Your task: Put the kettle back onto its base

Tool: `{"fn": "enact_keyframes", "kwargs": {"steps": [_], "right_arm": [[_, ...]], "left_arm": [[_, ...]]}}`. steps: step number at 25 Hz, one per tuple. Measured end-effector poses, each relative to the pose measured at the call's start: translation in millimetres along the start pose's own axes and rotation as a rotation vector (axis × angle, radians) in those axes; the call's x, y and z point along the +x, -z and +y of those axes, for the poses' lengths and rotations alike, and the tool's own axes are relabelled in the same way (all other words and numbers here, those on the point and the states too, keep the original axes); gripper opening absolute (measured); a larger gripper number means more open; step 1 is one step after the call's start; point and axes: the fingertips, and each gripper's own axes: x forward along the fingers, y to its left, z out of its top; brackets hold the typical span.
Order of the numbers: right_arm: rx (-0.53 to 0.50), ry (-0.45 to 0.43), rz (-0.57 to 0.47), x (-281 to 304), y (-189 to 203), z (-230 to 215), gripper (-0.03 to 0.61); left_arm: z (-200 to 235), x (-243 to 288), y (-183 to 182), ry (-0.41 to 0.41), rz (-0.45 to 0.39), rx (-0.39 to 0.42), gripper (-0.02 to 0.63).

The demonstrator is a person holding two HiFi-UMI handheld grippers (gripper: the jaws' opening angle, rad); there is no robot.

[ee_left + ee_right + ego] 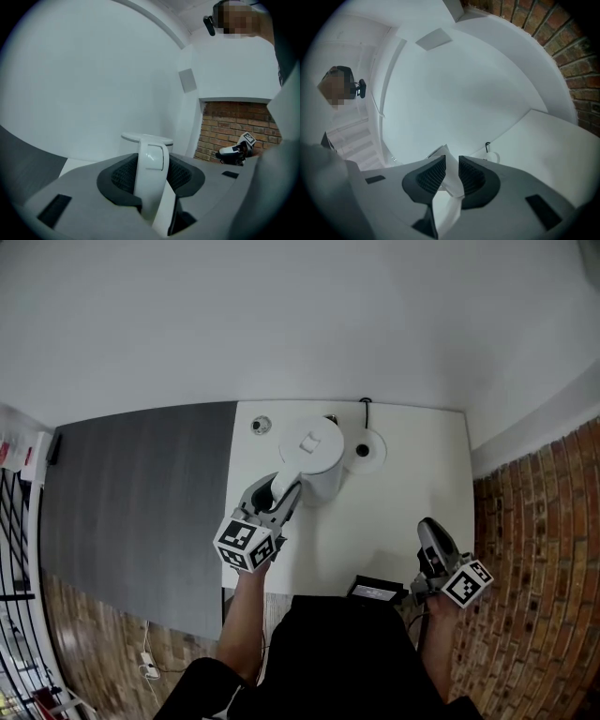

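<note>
The white kettle (314,457) stands on the white table (412,493), just left of its round white base (365,451), which has a dark centre. My left gripper (284,495) reaches in from the front left and is shut on the kettle's handle (151,173); both dark pads press on the handle's sides. The kettle's lid (147,138) shows above the handle. My right gripper (429,542) hovers over the table's front right corner, away from the kettle, its jaws a narrow gap apart with nothing between them. The base (492,157) shows far ahead of it.
A black cord (366,409) runs from the base over the table's far edge. A small round object (261,426) lies at the far left corner. A black box (375,592) sits at the front edge. Dark grey floor (141,502) lies left, a brick wall (548,549) right.
</note>
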Motion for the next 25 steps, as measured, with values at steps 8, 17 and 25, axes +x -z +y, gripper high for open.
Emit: {"fn": "enact_keyframes", "kwargs": {"steps": [8,17,25], "right_arm": [[0.015,0.002,-0.018,-3.9,-1.9,-5.8,0.088],[0.033,0.008,-0.044,-11.1,-4.3,-12.5,0.089],[0.042,0.022,-0.073,-23.7,-8.7,-17.8,0.089]], "left_arm": [[1.9,7.2,-19.1,0.001,-0.039,-0.102,0.173],[-26.8,21.9,-53.2,0.069,-0.088,-0.058,0.173],[-34.2,53.7,-74.1,0.095,-0.113,-0.041,0.172]]}}
